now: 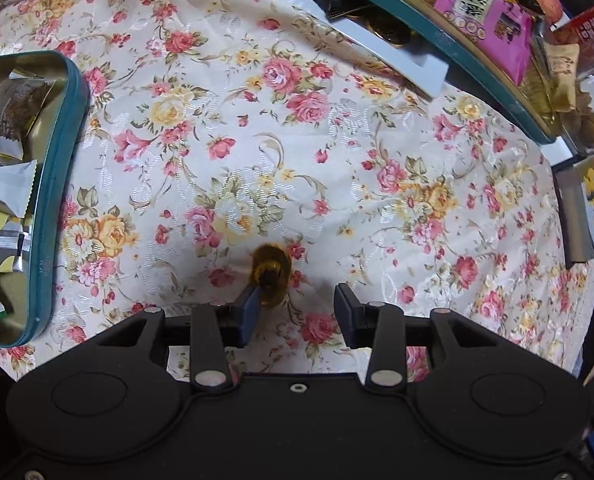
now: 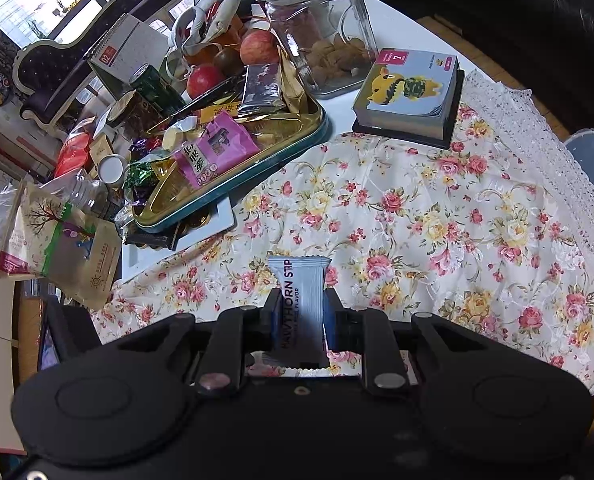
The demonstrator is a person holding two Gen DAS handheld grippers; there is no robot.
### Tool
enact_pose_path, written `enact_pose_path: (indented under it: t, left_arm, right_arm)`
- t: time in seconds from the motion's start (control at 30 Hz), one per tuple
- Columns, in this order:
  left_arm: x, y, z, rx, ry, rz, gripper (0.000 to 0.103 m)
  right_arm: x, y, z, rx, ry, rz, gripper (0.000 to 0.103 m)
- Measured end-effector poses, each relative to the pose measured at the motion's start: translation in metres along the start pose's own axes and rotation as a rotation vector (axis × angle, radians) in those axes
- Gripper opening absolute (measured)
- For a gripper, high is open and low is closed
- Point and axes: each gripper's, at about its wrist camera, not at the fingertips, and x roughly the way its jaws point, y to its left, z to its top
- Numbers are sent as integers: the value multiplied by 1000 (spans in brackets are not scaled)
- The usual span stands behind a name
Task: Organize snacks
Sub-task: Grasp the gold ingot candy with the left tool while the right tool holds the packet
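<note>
In the left wrist view my left gripper (image 1: pixel 297 312) is open, jaws wide apart above the floral tablecloth (image 1: pixel 297 140). A small gold foil-wrapped candy (image 1: pixel 269 272) touches the left finger (image 1: pixel 249 314); the right finger stands clear of it. A teal tin (image 1: pixel 63 184) with several snack packets lies at the left. In the right wrist view my right gripper (image 2: pixel 303 316) is shut on a pale blue hawthorn strip packet (image 2: pixel 301 296), held above the cloth. A second teal tin (image 2: pixel 257 168) with a pink packet (image 2: pixel 213 152) and other snacks sits at the back left.
A glass jar (image 2: pixel 321 32) with nuts stands behind the tin, with apples (image 2: pixel 257 48) beside it. A cartoon calendar block (image 2: pixel 413 92) sits at the cloth's far edge. Bags, cans and bottles crowd the left side (image 2: pixel 57 240). A lace edge (image 2: pixel 557 160) runs along the right.
</note>
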Motion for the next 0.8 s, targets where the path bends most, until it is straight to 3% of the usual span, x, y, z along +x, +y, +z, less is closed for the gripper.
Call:
enact_pose_path:
  t: [0.27, 0.43, 0.57, 0.67, 0.8]
  left_arm:
    - [-13, 8, 5, 14, -28, 21, 49]
    - [-12, -11, 5, 211, -66, 112, 49]
    - [-9, -31, 1, 485, -50, 90, 51]
    - [-8, -42, -5, 678, -75, 166, 52]
    - [-2, -47, -7, 847, -18, 190, 52]
  right_arm:
    - [1, 2, -2, -14, 2, -2, 22]
    - [2, 2, -2, -16, 6, -4, 22]
    - [5, -1, -2, -7, 25, 0, 22]
    - [4, -3, -1, 0, 30, 10, 22]
    - [1, -4, 1, 5, 24, 15, 22]
